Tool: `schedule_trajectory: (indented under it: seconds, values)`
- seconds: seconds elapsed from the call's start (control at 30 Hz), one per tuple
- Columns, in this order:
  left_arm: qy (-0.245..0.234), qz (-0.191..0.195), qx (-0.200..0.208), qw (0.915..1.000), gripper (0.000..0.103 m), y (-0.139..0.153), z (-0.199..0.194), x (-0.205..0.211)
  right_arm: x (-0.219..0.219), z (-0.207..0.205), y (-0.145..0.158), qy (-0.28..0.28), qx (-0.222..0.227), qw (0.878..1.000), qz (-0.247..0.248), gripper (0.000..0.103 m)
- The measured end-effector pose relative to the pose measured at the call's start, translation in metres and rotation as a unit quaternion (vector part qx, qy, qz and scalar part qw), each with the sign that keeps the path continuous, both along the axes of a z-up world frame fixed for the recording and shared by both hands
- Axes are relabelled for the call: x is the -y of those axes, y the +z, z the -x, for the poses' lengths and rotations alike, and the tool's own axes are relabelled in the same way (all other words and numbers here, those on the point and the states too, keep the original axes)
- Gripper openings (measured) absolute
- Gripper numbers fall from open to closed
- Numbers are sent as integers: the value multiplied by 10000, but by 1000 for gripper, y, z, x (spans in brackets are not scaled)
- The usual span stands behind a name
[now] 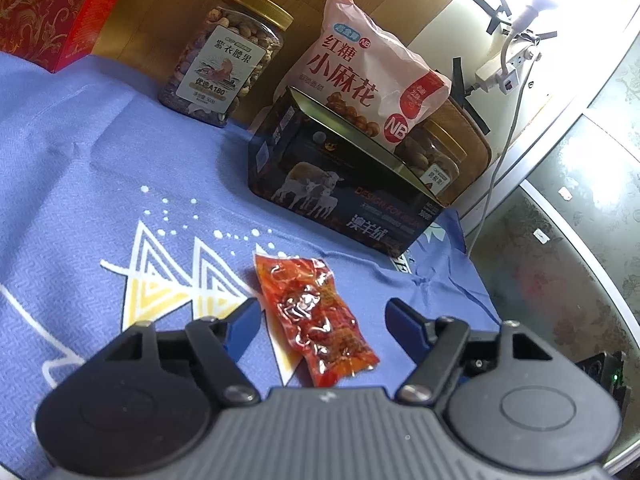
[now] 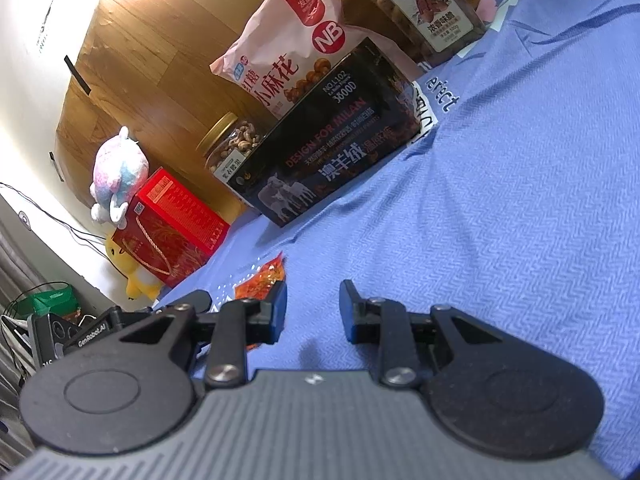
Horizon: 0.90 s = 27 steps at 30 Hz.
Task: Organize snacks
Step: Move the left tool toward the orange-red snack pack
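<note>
A small red snack packet (image 1: 316, 316) lies flat on the blue cloth (image 1: 80, 184), between the fingers of my left gripper (image 1: 323, 312), which is open and clear of it on both sides. A black open box (image 1: 340, 184) stands beyond, holding a pink snack bag (image 1: 368, 76) and a nut jar (image 1: 434, 156). A second nut jar (image 1: 228, 60) stands left of the box. My right gripper (image 2: 313, 292) is open over bare cloth with nothing between its fingers. To its left, the red packet (image 2: 262, 278) shows. The box (image 2: 332, 148), pink bag (image 2: 292, 32) and a jar (image 2: 424, 8) lie beyond.
A red gift box (image 1: 52, 8) stands at the far left, also seen as the red gift box (image 2: 172, 228) with plush toys (image 2: 116, 176) beside it. The cloth's right edge (image 1: 476, 280) drops to a patterned floor. A power strip and cable (image 1: 504, 72) hang at right.
</note>
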State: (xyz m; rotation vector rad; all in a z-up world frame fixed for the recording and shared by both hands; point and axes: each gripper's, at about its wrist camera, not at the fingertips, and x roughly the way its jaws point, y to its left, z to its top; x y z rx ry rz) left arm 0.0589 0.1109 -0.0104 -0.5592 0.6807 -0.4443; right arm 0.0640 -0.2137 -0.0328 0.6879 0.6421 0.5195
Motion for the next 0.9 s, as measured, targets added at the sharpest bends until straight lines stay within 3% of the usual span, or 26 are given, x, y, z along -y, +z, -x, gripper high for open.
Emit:
schedule_trajectory:
  seconds: [0.27, 0.77, 0.9]
  values:
    - [-38, 93, 0, 9999, 72, -1, 0, -2, -2, 0, 1, 30, 1, 10000, 14, 31]
    - [-132, 188, -25, 9997, 75, -2, -2, -2, 10, -3, -5, 126, -102, 9983, -560, 32]
    - [-220, 231, -69, 9995, 75, -1, -1, -2, 7, -4, -2, 262, -131, 9984, -489, 32]
